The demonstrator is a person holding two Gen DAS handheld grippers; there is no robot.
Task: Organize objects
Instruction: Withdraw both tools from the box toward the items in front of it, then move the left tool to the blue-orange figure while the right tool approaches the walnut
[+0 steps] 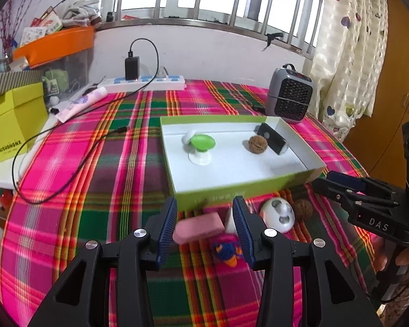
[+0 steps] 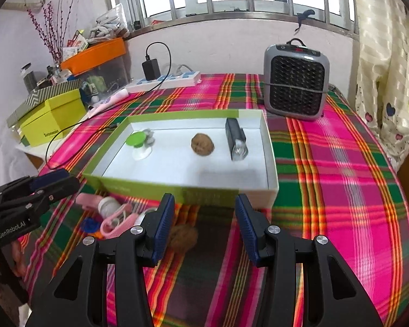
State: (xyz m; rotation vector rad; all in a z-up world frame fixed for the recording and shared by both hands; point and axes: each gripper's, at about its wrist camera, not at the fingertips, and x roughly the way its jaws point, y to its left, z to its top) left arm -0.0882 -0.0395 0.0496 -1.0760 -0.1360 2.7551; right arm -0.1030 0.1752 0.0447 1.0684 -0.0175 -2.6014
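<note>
A: The left tool (image 1: 205, 227), black with blue ribbed pads, is hovering partly open over the counter (image 1: 101, 190) draped in pink, green and orange plaid cloth, gripping nothing.

B: What is lying under its fingers?

A: A flat pink eraser-like block (image 1: 199, 227) and a small blue-and-orange knitted toy (image 1: 227, 253) are showing between the pads, both resting on the cloth. Just to their right a white egg-shaped gadget (image 1: 277, 214) is sitting beside a brown walnut (image 1: 303, 208).

B: And the right tool (image 2: 204, 227)?

A: It is also standing about half open and empty, pointing down at the cloth, with that same walnut showing blurred behind its left pad.

B: Where is the tray?

A: The shallow lime-green cardboard box lid with a white inside (image 2: 270, 152) is lying just beyond both tools. It is holding a green-and-white mushroom-shaped toy (image 2: 137, 141), a second walnut (image 2: 202, 143) and a black rectangular device (image 2: 235, 139), each apart from the others.
</note>
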